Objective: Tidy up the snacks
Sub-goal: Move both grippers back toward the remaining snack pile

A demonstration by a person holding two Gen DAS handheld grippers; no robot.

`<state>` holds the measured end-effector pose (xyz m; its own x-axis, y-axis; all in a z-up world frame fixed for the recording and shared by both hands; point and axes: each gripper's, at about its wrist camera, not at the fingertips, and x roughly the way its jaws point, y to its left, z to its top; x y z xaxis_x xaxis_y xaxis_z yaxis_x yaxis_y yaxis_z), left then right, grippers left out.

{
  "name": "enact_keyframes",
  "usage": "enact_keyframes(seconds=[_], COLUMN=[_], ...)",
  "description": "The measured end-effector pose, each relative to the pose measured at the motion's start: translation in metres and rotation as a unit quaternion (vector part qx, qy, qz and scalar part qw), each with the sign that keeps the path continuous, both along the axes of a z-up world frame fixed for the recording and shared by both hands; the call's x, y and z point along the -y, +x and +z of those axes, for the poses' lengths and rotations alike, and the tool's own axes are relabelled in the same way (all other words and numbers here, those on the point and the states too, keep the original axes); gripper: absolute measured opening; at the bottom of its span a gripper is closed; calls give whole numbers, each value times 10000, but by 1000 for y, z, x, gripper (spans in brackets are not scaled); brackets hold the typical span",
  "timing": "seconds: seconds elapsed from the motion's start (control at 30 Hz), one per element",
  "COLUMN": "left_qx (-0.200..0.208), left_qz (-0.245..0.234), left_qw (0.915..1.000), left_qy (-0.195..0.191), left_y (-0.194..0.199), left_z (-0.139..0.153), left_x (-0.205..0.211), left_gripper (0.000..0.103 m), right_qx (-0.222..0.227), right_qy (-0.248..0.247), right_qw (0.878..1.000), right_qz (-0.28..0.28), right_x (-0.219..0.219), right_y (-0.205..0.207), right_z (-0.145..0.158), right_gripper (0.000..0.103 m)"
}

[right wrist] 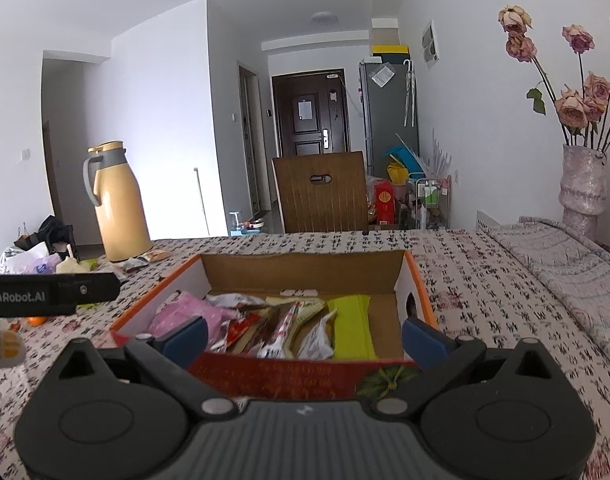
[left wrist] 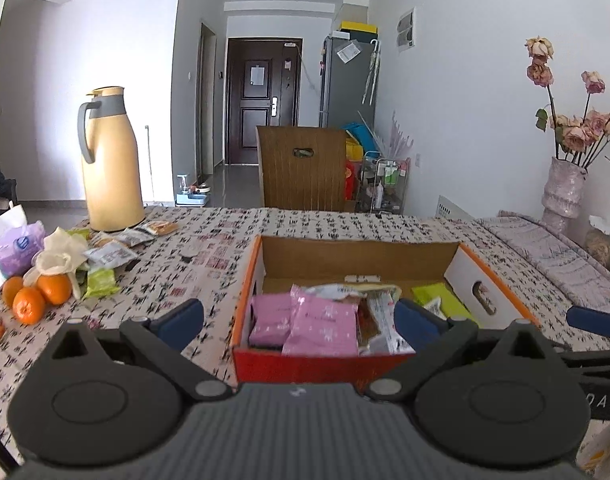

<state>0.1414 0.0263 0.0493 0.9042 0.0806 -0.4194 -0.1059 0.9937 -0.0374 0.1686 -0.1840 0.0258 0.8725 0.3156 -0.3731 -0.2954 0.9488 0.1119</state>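
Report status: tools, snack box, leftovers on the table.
Left tool open, empty. Right tool open, empty. Box holds pink packets and green packet. Loose snacks remain by thermos; nothing blocking.

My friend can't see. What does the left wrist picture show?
An open cardboard box on a patterned table holds pink snack packets and a green one, seen past the empty left gripper, jaws wide apart. To the left lie loose snack packets, oranges and a tan thermos.
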Motion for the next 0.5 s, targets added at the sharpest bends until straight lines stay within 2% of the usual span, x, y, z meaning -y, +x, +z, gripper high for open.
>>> enact_keyframes(seconds=[0.5], left_qx=[-373], left_qz=[125], left_qw=[9992], left_qy=[-27], left_y=[-57], left_z=[-26], left_x=[-11], left_gripper=[103], right_qx=[-295], right_qy=[-66], right_qw=[9994], right_qz=[138], right_x=[0], right_y=[-58], right_z=[-20], right_gripper=[103])
